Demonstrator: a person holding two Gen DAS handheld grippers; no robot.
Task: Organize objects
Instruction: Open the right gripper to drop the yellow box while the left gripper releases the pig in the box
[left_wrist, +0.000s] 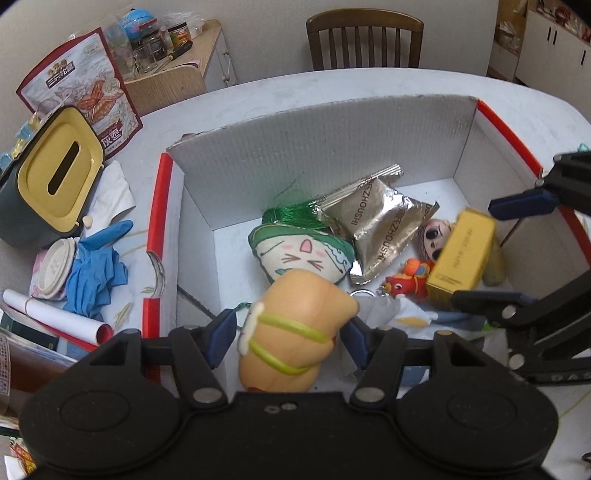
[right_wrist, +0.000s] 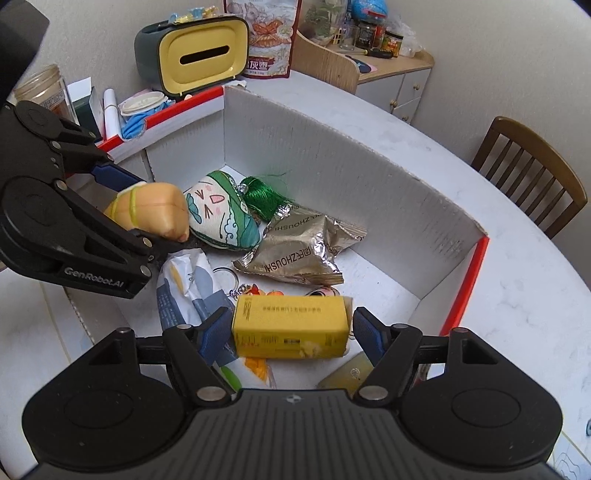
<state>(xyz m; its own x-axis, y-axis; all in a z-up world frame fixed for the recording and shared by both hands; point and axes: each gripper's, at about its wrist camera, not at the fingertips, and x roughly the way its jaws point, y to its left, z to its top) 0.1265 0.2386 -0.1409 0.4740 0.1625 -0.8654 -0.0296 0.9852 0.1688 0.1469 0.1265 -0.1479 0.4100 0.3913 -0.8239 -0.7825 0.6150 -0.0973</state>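
We see two grippers poised over an open cardboard box (left_wrist: 332, 140) that fills the centre of both views. The left gripper (left_wrist: 288, 336) has its jaws set loosely about a tan squishy toy (left_wrist: 295, 325) banded in green, at lower centre of the left view; contact looks light, and we cannot tell whether it truly pinches. We judge this toy soft, light and compressible, best taken across its banded middle. Its long axis runs away from the camera, the blunt end pointing toward the cat-face pouch (left_wrist: 299, 254). The right gripper (right_wrist: 291, 332) stands spread on either side of a yellow carton (right_wrist: 291, 326), gaps visible at both pads. We judge the carton stiff, light and slick-faced; its long axis lies left to right, so its short ends offer the hold.
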